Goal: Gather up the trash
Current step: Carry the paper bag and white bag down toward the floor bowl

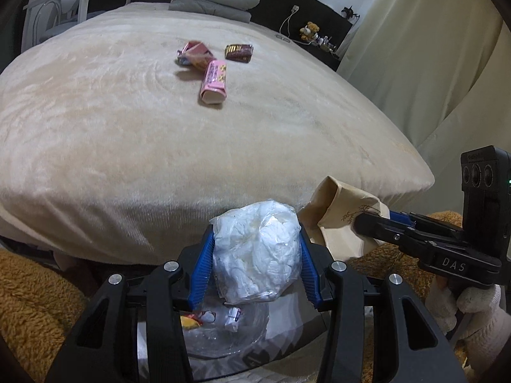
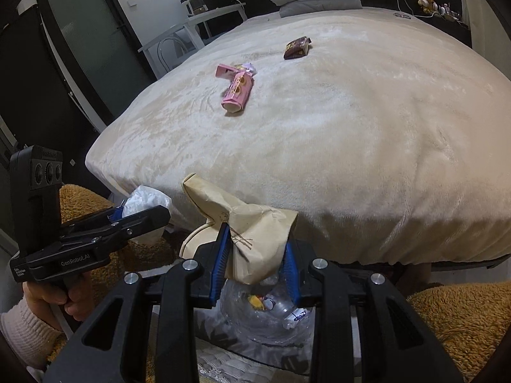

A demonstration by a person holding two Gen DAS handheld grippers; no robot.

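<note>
At the foot of the bed (image 1: 127,146), just off its near edge, we see both grippers holding trash over a clear plastic bin liner (image 2: 265,312) that already has a few scraps in it, among them a yellow bit and a small white wrapper. Our left gripper (image 1: 257,255) is clamped on a white wad of crumpled tissue (image 1: 258,249) wrapped in thin clear film, its blue pads pressing into both sides of the bundle so that it bulges above the fingers. Our right gripper (image 2: 255,263) is closed on a tan paper bag (image 2: 252,223), creased and pinched at the middle, with one end flaring open towards the bed and a small brown twig-like print on its side. On top of the bed, well away from that near edge, lie three more pieces: a pink carton (image 1: 213,81) lying on its side with its pale end facing us, a crushed pink wrapper (image 1: 193,52) touching the carton's far end, and a dark brown packet (image 1: 239,52) a little apart from both. Beside the bed's foot an orange fleecy rug (image 2: 463,312) covers the floor, and a gloved hand (image 1: 472,306) grips the right gripper's handle.
</note>
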